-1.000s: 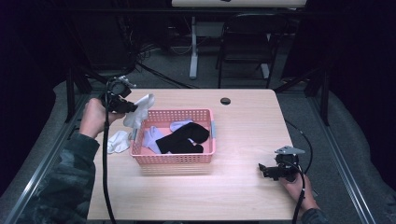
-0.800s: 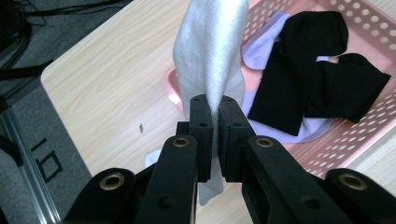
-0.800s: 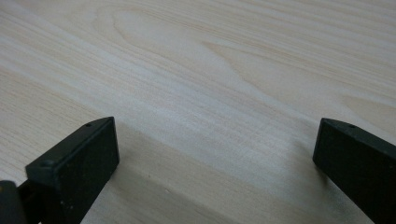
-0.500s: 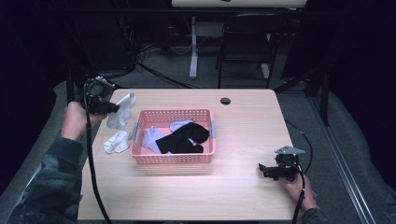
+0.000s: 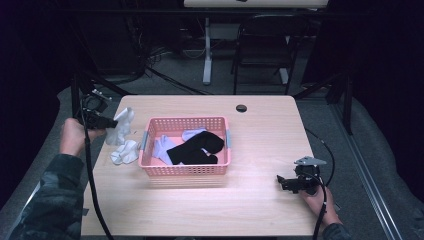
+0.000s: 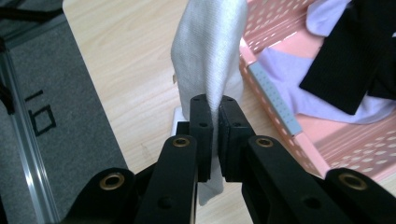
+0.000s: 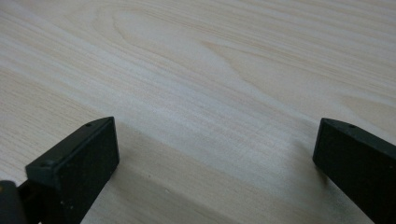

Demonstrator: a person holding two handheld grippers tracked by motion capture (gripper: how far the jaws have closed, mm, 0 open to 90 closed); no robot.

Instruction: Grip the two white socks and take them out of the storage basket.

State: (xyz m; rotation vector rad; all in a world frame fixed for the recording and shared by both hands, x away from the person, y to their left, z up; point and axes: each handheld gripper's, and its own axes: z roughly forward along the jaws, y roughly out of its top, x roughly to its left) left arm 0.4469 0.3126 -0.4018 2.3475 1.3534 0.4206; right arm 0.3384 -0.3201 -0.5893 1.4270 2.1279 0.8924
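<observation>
Because my left gripper (image 6: 210, 135) has its jaws pinched flat on a grey-white sock (image 6: 208, 51), the sock hangs lengthwise over bare table just outside the left wall of the pink basket (image 5: 186, 171), above another pale sock (image 5: 124, 151) lying beside that wall. I judge I'm sorting socks out of the basket, where black socks (image 5: 195, 149) and lavender ones (image 5: 161, 147) remain. My right gripper (image 5: 286, 182) rests spread wide and empty, well right of the basket, clear of the work.

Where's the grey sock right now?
The grey sock hangs pinched in the left gripper, at the table's left side, just outside the pink basket and above the white sock.
</observation>
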